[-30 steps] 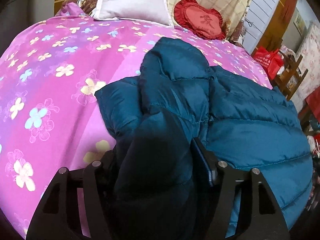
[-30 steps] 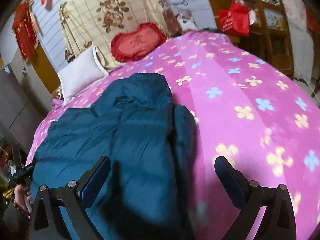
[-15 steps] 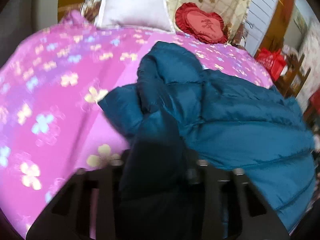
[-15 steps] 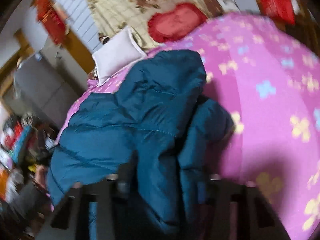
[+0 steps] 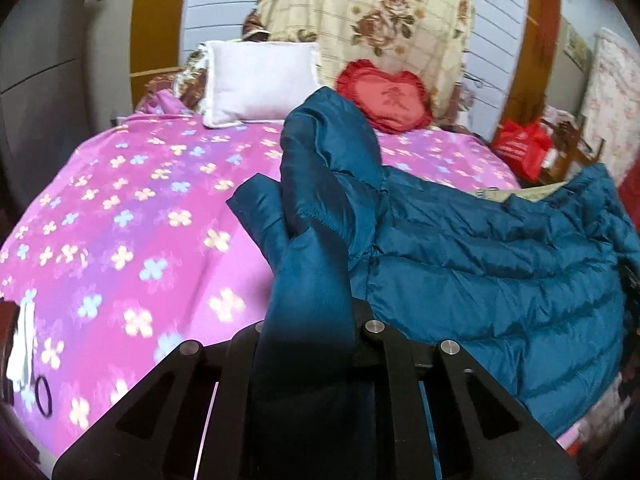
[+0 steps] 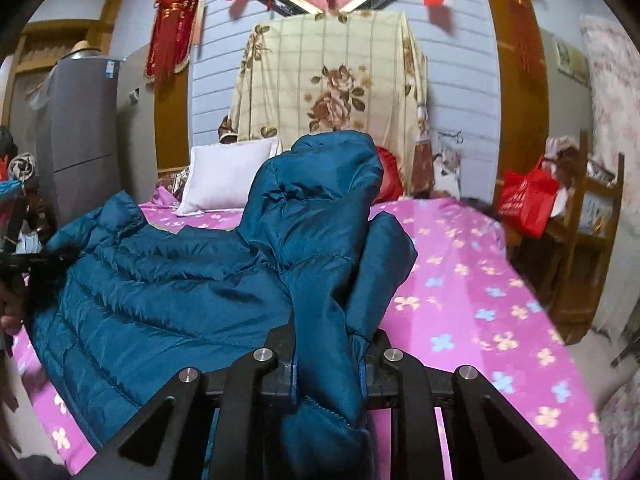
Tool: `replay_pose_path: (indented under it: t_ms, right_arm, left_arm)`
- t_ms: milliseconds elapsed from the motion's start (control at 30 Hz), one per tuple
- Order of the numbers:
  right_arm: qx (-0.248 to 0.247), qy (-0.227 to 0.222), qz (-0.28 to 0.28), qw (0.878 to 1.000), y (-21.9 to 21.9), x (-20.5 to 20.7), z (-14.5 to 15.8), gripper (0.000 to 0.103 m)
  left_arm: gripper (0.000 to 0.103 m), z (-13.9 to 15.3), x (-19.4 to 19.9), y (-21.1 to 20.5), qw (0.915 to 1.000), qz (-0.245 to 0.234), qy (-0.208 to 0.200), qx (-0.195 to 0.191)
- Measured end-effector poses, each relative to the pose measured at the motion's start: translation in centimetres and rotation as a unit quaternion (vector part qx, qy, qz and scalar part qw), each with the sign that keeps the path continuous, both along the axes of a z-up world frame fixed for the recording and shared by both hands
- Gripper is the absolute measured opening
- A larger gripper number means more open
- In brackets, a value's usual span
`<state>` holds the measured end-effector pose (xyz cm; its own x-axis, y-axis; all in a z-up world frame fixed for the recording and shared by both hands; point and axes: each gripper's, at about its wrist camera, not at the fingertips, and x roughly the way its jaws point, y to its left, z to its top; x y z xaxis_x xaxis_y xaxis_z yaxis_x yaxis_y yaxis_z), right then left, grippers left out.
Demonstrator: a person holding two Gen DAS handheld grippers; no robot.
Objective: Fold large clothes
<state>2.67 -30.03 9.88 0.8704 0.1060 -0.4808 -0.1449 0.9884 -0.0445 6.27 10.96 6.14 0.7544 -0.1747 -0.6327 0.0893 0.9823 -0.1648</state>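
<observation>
Teal puffer jacket (image 5: 500,264) lies spread across the bed (image 5: 120,216) with its pink flowered cover, near the white pillow (image 5: 260,80) and red heart cushion (image 5: 386,98). Left tongs (image 5: 308,332) closing, pinching a bunched fold of the jacket. Right tongs (image 6: 328,364) also closing, clamped on another fold at the jacket's opposite side, fabric raised off the bed.

Left wrist: close above the bedspread (image 5: 120,248), facing the headboard end.
Right wrist: likewise, from the other side.
Shared: teal puffer jacket (image 5: 500,264) (image 6: 168,292), white pillow (image 5: 260,80) (image 6: 228,176).
</observation>
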Motion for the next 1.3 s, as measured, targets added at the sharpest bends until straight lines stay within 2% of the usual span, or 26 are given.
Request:
replay_pose_path:
  t_ms: [100, 133, 200, 233, 267, 300, 367, 433, 467, 500, 533, 600, 633, 667, 700, 733, 767, 867, 967, 1033, 1133, 1233, 1300]
  right_arm:
    - [-0.004, 0.026, 0.004, 1.0, -2.3, -1.4, 0.0, 0.019]
    - [-0.001, 0.035, 0.004, 0.999, -3.4, -1.7, -0.5, 0.019]
    - [0.021, 0.054, 0.0, 0.998, -5.2, -2.0, -2.4, 0.019]
    - [0.047, 0.07, -0.001, 0.996, -6.3, -1.8, -4.0, 0.02]
    - [0.067, 0.09, -0.014, 0.994, -7.2, -1.6, -5.4, 0.022]
    - [0.095, 0.118, -0.034, 0.988, -8.2, -1.2, -7.1, 0.024]
    - [0.211, 0.161, -0.074, 0.961, -10.7, -1.4, -9.5, 0.03]
    - [0.288, 0.148, -0.093, 0.941, -12.2, -2.6, -9.5, 0.031]
    - [0.304, 0.143, -0.1, 0.937, -12.5, -3.3, -9.1, 0.031]
    - [0.303, 0.142, -0.11, 0.936, -12.4, -4.0, -8.3, 0.031]
    - [0.287, 0.145, -0.118, 0.939, -11.8, -4.6, -7.6, 0.031]
    - [0.243, 0.147, -0.134, 0.949, -9.8, -6.4, -5.6, 0.04]
    - [0.23, 0.14, -0.132, 0.954, -9.0, -7.2, -4.7, 0.047]
    - [0.204, 0.124, -0.132, 0.962, -7.5, -8.8, -3.1, 0.053]
    - [0.187, 0.112, -0.131, 0.967, -6.6, -9.9, -2.0, 0.055]
    - [0.157, 0.097, -0.138, 0.973, -5.0, -11.7, -0.3, 0.067]
    - [0.133, 0.088, -0.153, 0.975, -3.7, -13.2, 0.9, 0.084]
    - [0.069, 0.069, -0.173, 0.98, 0.7, -17.6, 4.0, 0.093]
    - [0.035, 0.066, -0.167, 0.983, 4.4, -20.8, 5.5, 0.1]
    - [0.027, 0.077, -0.166, 0.983, 6.3, -22.9, 5.7, 0.1]
    - [0.022, 0.094, -0.173, 0.98, 8.0, -25.6, 5.2, 0.1]
    - [0.016, 0.111, -0.178, 0.978, 9.3, -27.5, 4.2, 0.1]
    - [0.012, 0.118, -0.17, 0.978, 10.2, -28.6, 3.5, 0.1]
  left_arm:
    - [0.013, -1.0, -1.7, -2.2, 0.9993, -0.037, -0.002, 0.011]
    - [0.013, -2.2, -1.8, -3.2, 0.9987, -0.047, -0.003, 0.022]
    - [0.015, -4.1, -1.3, -4.4, 0.9984, -0.045, 0.004, 0.034]
    - [0.017, -5.4, -0.5, -4.8, 0.9984, -0.033, 0.015, 0.042]
    - [0.023, -6.5, 0.2, -4.7, 0.9985, -0.026, 0.032, 0.036]
    - [0.032, -7.2, 0.6, -4.6, 0.9982, -0.023, 0.047, 0.028]
    - [0.041, -7.7, 1.1, -3.8, 0.9973, -0.011, 0.071, 0.009]
    - [0.047, -7.2, 0.9, -2.8, 0.9968, -0.005, 0.079, -0.006]
    - [0.053, -6.7, 0.5, -2.4, 0.997, -0.001, 0.077, -0.004]
    - [0.059, -6.1, 0.0, -1.9, 0.9974, 0.005, 0.071, -0.004]
    - [0.061, -5.1, -0.7, -1.4, 0.9982, 0.013, 0.058, 0.001]
    - [0.069, -3.0, -2.7, -1.4, 0.9991, 0.021, 0.033, 0.015]
    - [0.074, -1.8, -4.0, -1.7, 0.9995, 0.017, 0.016, 0.021]
    - [0.085, -0.9, -5.1, -2.0, 0.9996, 0.011, -0.002, 0.024]
    - [0.088, 0.2, -6.7, -2.7, 0.9991, 0.002, -0.026, 0.034]
    - [0.088, 0.9, -7.7, -3.0, 0.9983, -0.005, -0.039, 0.043]
    - [0.089, 1.6, -9.0, -4.0, 0.9971, -0.018, -0.049, 0.054]
    - [0.099, 2.9, -12.6, -6.8, 0.9935, -0.061, -0.057, 0.077]
    - [0.099, 3.8, -16.6, -9.0, 0.9893, -0.09, -0.082, 0.079]
    - [0.099, 3.9, -18.5, -10.2, 0.989, -0.103, -0.076, 0.074]
    - [0.099, 3.2, -20.3, -11.3, 0.9897, -0.129, -0.036, 0.051]
    - [0.099, 2.0, -22.0, -12.3, 0.9897, -0.124, 0.004, 0.071]
    - [0.099, 1.8, -23.4, -12.5, 0.9895, -0.119, 0.014, 0.08]
